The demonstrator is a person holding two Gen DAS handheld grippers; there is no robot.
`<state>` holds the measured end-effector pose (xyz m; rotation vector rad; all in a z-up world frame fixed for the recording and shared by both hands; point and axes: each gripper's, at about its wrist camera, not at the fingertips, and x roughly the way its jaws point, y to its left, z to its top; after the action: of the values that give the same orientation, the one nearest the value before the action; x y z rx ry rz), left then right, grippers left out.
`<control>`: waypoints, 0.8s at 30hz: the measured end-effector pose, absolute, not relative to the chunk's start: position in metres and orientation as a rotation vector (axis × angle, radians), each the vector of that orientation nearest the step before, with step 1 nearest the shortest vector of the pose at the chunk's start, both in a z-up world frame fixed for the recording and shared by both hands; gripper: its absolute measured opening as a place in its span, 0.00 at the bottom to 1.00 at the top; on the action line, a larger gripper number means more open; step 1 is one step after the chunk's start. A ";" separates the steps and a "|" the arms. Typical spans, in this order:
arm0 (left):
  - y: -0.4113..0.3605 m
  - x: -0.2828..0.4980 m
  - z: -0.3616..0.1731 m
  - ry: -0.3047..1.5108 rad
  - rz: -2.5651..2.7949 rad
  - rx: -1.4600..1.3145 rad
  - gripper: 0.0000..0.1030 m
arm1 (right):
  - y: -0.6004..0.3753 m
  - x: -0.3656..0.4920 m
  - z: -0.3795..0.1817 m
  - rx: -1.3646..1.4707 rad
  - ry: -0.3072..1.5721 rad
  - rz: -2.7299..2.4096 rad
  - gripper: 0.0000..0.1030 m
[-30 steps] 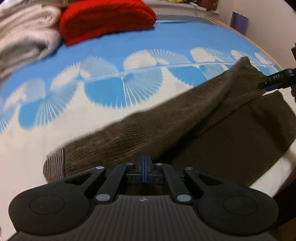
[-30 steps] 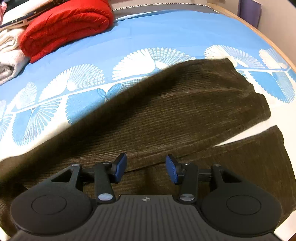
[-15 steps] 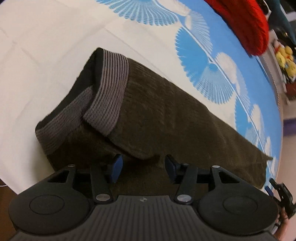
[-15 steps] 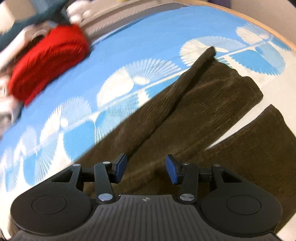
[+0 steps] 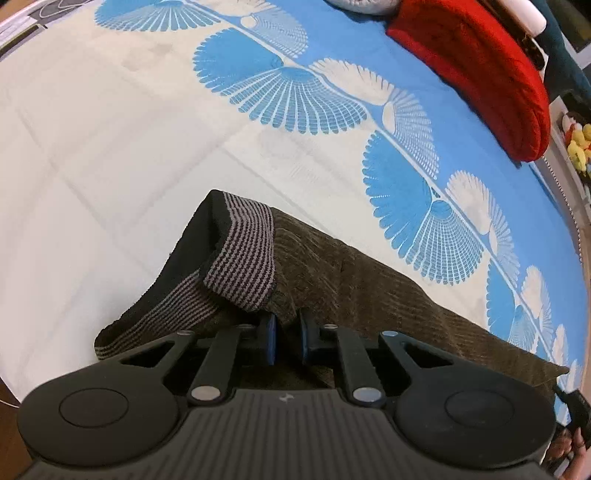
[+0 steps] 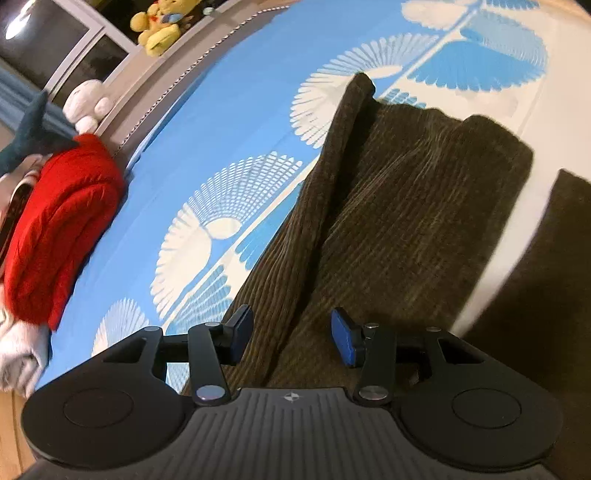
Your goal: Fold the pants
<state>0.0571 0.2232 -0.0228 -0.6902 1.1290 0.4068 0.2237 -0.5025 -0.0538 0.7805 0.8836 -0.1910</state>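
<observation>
Since half a second ago, the left claw has narrowed around a raised fold of the brown pants beside their striped waistband, not fully clenched. Right claw hangs released over a leg on the bed.

A blue and white bedsheet with a fan pattern covers the bed. A folded red blanket lies on it near the far edge, with pale folded cloth just beside the blanket. Beyond the blanket, on the ledge past the bed, sit a yellow plush toy and a white plush toy
</observation>
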 end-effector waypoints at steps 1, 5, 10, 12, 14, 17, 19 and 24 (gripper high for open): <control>0.224 0.057 -0.025 1.135 0.404 -0.713 0.15 | -0.503 0.229 -0.058 0.786 0.881 -0.189 0.48; 0.226 0.060 -0.037 1.183 0.389 -0.752 0.26 | -0.497 0.248 -0.075 0.763 0.891 -0.178 0.48; 0.225 0.061 -0.046 1.225 0.388 -0.738 0.26 | -0.483 0.265 -0.087 0.703 0.899 -0.175 0.48; 0.227 0.062 -0.048 1.231 0.391 -0.740 0.26 | -0.480 0.271 -0.086 0.691 0.888 -0.184 0.48; 0.227 0.064 -0.048 1.231 0.395 -0.727 0.24 | -0.478 0.272 -0.084 0.680 0.874 -0.192 0.36; 0.226 0.066 -0.044 1.224 0.397 -0.689 0.14 | -0.478 0.272 -0.079 0.643 0.850 -0.207 0.09; 0.224 0.067 -0.041 1.214 0.389 -0.672 0.11 | -0.482 0.267 -0.071 0.645 0.824 -0.202 0.05; 0.224 0.064 -0.027 1.156 0.349 -0.634 0.08 | -0.489 0.242 -0.035 0.668 0.738 -0.163 0.03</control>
<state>0.0636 0.2242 -0.0269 -0.6335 1.1565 0.3492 0.2420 -0.4890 -0.0353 0.6675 0.7376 -0.1625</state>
